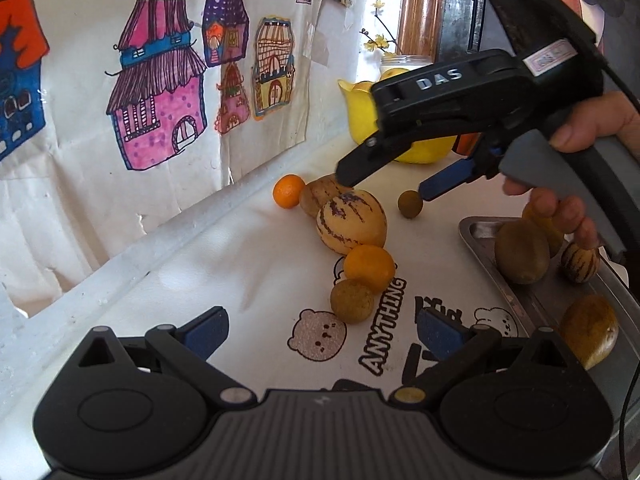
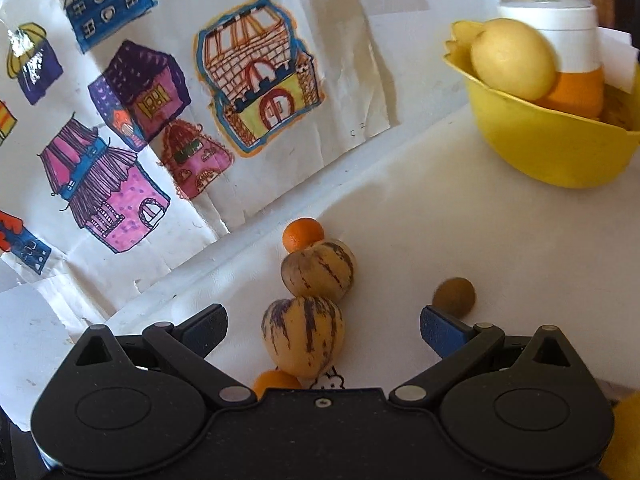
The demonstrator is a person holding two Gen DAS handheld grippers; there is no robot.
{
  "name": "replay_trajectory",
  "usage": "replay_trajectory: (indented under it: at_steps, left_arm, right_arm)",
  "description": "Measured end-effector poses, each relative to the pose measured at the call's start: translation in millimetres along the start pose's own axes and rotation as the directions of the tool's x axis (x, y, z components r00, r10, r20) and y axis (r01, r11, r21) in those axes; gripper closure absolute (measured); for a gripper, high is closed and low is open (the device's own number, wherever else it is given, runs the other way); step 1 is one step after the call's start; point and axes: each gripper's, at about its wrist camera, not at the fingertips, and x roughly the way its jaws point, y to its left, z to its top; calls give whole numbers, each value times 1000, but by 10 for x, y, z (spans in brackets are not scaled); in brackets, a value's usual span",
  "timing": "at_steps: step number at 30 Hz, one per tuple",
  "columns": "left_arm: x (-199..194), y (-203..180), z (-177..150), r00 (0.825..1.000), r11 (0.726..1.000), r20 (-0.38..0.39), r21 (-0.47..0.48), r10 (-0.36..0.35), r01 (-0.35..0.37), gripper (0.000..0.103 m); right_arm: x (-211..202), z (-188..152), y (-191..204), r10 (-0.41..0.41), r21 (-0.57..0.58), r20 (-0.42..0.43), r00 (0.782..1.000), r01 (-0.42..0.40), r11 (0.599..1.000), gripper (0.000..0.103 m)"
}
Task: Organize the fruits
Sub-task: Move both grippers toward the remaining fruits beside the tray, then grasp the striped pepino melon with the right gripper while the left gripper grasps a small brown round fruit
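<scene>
Left gripper (image 1: 322, 330): I read its fingers as spread wide, with nothing between the blue pads (image 1: 208, 330). Ahead of the gap lies a brown round fruit (image 1: 352, 301), touching an orange (image 1: 370, 269) just beyond it. Beyond that orange sits a striped melon (image 1: 352, 222), then a second striped melon (image 1: 320, 200) and a far orange (image 1: 289, 191) near the wall. All rest on a white cloth (image 1: 240, 280).

Off the right finger of the left gripper I see a metal tray (image 1: 476, 228). It holds a kiwi (image 1: 522, 256), a small striped fruit (image 1: 580, 262) and a yellow-brown fruit (image 1: 588, 330).

Right gripper (image 2: 322, 330): its fingers are also wide apart and clamp nothing. The near striped melon (image 2: 303, 336) lies in the gap between them, closer to the left finger, touching neither pad. Straight ahead of it sits the second melon (image 2: 318, 274), with the far orange (image 2: 303, 234) touching that melon's back. A small brown fruit (image 2: 454, 297) lies just beyond the right fingertip (image 2: 436, 328).

In the left view, the right gripper (image 1: 382, 186) hovers above the melons, held by a hand (image 1: 572, 208).

Far ahead of the right finger stands a yellow bowl (image 2: 548, 148) holding a pale yellow fruit (image 2: 514, 64), with a jar (image 2: 548, 24) behind it.
</scene>
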Motion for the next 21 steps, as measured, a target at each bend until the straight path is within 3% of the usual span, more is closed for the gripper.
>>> replay_trajectory:
  at_steps: [6,11,21]
  left_arm:
    - [60,9,20,1000,1000,-1,-18,-12,12,8]
    - [97,-8,24,1000,999,4,-31,-22,22,22]
    - [163,-33,38,1000,998,5,-64,-25,25,52]
  right_arm:
    - [150,70,63,8,-38,-13,1000,-8,999,1]
    - [308,142,147,-21,-105,-11,1000,20,994,4]
    - [539,214,181,-21,-138,-27,999,17,990,29]
